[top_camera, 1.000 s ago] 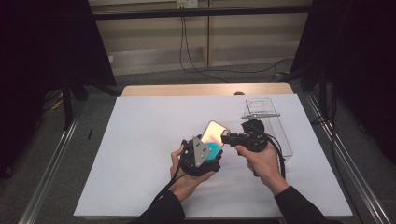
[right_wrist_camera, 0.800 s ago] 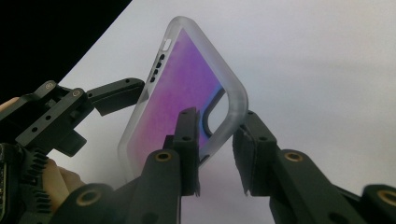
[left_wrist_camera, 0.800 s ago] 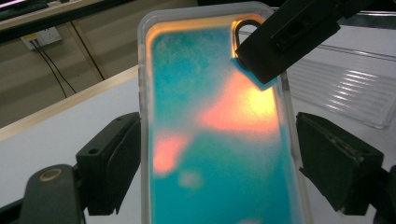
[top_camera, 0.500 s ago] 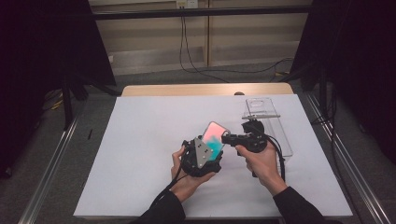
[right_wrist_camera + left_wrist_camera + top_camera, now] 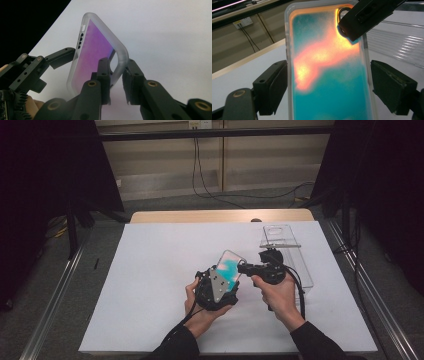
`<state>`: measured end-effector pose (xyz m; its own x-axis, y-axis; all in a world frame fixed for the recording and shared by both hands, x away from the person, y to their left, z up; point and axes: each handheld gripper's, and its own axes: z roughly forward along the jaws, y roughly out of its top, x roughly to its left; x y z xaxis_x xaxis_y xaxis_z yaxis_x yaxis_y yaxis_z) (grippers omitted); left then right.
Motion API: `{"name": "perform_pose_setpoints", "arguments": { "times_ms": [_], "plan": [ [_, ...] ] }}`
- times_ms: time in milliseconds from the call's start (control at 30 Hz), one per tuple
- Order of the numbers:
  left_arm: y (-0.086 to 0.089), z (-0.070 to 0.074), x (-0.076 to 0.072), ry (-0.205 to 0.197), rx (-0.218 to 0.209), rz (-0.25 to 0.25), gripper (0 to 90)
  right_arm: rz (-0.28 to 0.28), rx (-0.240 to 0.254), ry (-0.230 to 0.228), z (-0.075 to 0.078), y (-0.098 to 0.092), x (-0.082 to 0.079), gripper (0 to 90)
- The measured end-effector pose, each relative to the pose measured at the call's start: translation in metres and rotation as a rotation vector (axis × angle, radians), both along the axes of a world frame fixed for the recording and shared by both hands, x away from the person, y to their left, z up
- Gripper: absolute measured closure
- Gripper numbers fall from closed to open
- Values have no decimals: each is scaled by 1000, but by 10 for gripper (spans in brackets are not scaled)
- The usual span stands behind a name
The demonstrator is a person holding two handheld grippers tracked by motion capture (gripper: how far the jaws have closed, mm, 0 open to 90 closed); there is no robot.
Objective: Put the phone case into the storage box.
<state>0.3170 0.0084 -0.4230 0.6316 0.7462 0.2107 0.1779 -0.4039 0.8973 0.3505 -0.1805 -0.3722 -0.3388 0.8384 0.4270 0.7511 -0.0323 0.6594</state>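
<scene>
A white sheet (image 5: 150,285) is laid over the table (image 5: 200,216), whose wooden far edge is left bare. Grey floor, dark curtains at both sides and a pale wall with hanging cables are seen beyond it. A clear box (image 5: 287,252) is placed on the sheet at the right; its contents cannot be made out.

A phone case (image 5: 229,271) is held above the sheet near the table's middle, tilted, between both grippers. In the left gripper view the case (image 5: 329,65) is shown with a teal and orange back and a frosted rim; its lower end is cut off by the frame.

The left gripper (image 5: 216,290) is held in the left hand (image 5: 200,312). Its jaws are set at the case's two long sides; the left jaw is at the rim, a slight gap is seen at the right jaw, so whether the case is clamped cannot be told.

The right gripper (image 5: 244,268) is held in the right hand (image 5: 279,297). In the right gripper view its jaws (image 5: 116,75) are closed upon the rim of the case (image 5: 95,50) by the camera cut-out.
</scene>
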Motion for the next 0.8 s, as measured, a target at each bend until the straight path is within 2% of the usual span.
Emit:
{"name": "perform_pose_setpoints", "arguments": {
  "times_ms": [133,200,267,333,500,567,700,800],
  "plan": [
    [0,-1,1,7,-2,6,169,0,2,-8,1,1,-2,788],
    [1,-2,2,4,-11,14,169,8,19,-15,2,1,-3,809],
    [2,-2,4,12,-31,17,169,27,29,-33,4,2,-5,825],
    [3,-1,6,23,-48,18,164,38,17,-57,7,5,-7,826],
    [9,1,13,90,-104,-25,134,64,17,-94,9,5,-9,829],
    [10,1,13,92,-120,-23,100,62,5,-106,10,5,-9,829],
    [12,4,12,82,-124,-49,57,53,-9,-118,10,1,-7,830],
    [13,5,12,99,-138,-68,47,42,-12,-133,11,-2,-7,829]
  ]
}}
